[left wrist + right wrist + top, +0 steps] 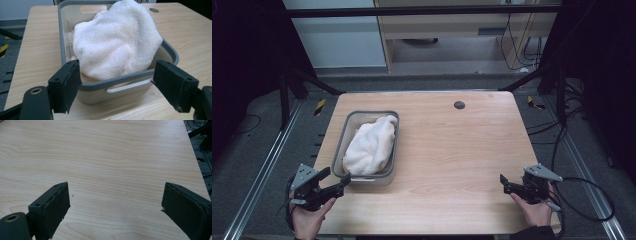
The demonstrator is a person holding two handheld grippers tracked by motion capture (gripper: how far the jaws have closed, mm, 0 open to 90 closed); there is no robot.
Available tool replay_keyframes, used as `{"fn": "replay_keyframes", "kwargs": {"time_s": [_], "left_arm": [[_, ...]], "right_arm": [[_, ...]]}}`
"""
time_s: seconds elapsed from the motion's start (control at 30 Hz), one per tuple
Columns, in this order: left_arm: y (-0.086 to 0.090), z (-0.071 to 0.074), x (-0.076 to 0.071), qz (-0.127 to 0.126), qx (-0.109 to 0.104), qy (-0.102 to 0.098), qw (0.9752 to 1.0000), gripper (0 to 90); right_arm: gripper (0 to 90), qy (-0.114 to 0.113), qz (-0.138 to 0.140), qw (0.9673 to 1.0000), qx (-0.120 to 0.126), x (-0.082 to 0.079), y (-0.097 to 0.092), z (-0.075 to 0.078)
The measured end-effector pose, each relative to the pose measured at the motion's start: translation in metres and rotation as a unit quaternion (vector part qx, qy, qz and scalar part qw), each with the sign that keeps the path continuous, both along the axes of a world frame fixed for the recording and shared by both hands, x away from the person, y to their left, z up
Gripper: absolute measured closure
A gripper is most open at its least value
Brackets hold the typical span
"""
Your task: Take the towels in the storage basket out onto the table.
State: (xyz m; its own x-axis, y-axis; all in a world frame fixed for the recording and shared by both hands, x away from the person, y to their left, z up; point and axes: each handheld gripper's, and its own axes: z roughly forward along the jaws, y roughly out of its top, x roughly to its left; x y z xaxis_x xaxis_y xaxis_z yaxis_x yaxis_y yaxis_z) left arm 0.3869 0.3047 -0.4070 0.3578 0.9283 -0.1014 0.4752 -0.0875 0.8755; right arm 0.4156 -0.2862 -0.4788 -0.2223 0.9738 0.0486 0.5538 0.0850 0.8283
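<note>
Towel [371,144] heaped in a grey-rimmed tub [343,134] on the left half of the wooden bench [462,150].

White and fluffy, it mounds above the tub's rim and spills towards the far right corner; in the left tool view it bulges over the near rim, above a slot handle in the tub's end wall. The left tool [339,181] sits at the bench's near left corner, its jaws spread wide and just short of the tub's near end, one to either side of it, touching nothing. The right tool [503,181] hovers near the right front edge, well apart from the tub, jaws also wide apart over bare wood. A small dark round cap [459,105] sits in the bench top near the far edge.
</note>
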Motion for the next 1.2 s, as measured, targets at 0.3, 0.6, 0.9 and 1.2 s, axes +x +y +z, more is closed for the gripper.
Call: {"fn": "replay_keyframes", "kwargs": {"time_s": [0.3,0.6,0.9,1.2], "left_arm": [[-0.001,0.019,0.006,-0.002,-0.005,-0.018,0.9998,21.3],[-0.007,0.036,0.014,-0.008,-0.005,-0.029,0.9995,21.4],[-0.015,0.047,0.024,-0.018,-0.001,-0.035,0.9992,21.3],[-0.034,0.059,0.042,-0.033,0.02,-0.027,0.9989,21.0]], "right_arm": [[7.3,0.002,0.004,1.0,-0.007,0.0,0.003,-0.001],[6.7,0.0,0.0,1.0,-0.008,-0.001,0.002,0.0],[6.7,0.0,0.0,0.9999,-0.01,-0.001,0.002,0.001],[6.5,0.007,0.002,0.9999,-0.011,0.0,0.003,0.0]]}}
